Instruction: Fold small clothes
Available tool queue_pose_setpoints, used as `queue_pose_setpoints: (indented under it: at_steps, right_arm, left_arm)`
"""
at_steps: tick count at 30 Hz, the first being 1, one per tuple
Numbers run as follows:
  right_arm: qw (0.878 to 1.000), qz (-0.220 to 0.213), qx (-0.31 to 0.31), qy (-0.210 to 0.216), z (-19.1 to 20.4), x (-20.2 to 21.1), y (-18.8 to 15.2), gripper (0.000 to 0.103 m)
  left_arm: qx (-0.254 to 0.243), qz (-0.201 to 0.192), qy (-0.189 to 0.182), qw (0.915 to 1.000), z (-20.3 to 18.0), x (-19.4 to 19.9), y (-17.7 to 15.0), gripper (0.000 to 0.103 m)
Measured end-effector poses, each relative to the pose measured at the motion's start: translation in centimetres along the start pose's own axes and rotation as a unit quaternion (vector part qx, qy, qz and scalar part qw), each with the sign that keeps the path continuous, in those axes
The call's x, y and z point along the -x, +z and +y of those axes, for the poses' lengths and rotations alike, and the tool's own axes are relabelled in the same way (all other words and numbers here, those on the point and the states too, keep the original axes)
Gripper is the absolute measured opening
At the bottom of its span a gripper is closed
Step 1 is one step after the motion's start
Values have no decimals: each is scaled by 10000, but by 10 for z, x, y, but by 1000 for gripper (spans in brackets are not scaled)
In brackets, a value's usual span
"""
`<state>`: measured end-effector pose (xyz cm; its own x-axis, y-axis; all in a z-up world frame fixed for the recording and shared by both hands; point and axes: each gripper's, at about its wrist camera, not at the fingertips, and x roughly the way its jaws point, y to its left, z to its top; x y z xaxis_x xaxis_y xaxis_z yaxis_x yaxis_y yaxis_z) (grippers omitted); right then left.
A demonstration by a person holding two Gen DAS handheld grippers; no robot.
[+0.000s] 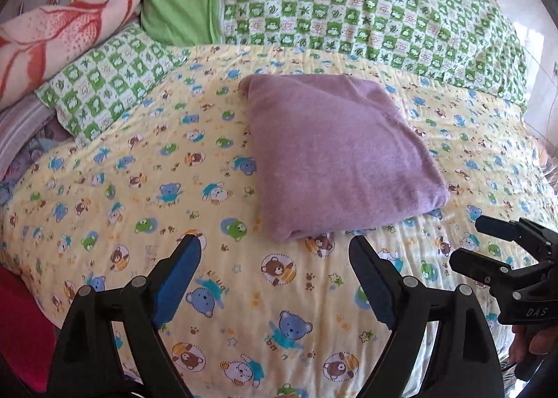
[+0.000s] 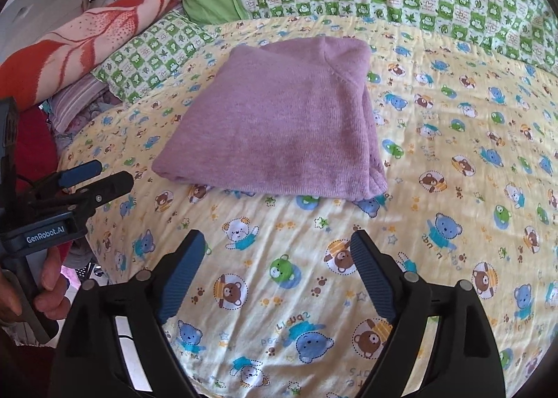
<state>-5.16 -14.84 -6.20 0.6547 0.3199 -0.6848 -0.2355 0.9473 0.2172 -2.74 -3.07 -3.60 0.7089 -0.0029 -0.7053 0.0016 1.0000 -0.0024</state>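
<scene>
Folded purple knit garment (image 1: 340,154) is lying on the bear-print quilt (image 1: 146,188). Left gripper (image 1: 275,244) and right gripper (image 2: 277,241) are hovering short of it, jaws spread wide, gripping nothing.

I am seeing the purple knit garment (image 1: 334,154) (image 2: 279,122) lying folded into a flat, squarish bundle on the bedspread (image 1: 139,223) (image 2: 453,188).

Fuzzy matt knit purple garment (image 2: 275,122) on smooth, perhaps cotton, printed bedsheet (image 2: 436,188).
</scene>
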Motion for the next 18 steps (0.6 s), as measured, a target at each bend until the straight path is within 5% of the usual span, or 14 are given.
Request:
queue_pose_setpoints:
  at_steps: [18]
  right_arm:
    - [9998,-89,135,-122,-2,-21,8,90]
  left_arm:
    - [-66,73,134,9999,2,-20,-2,88]
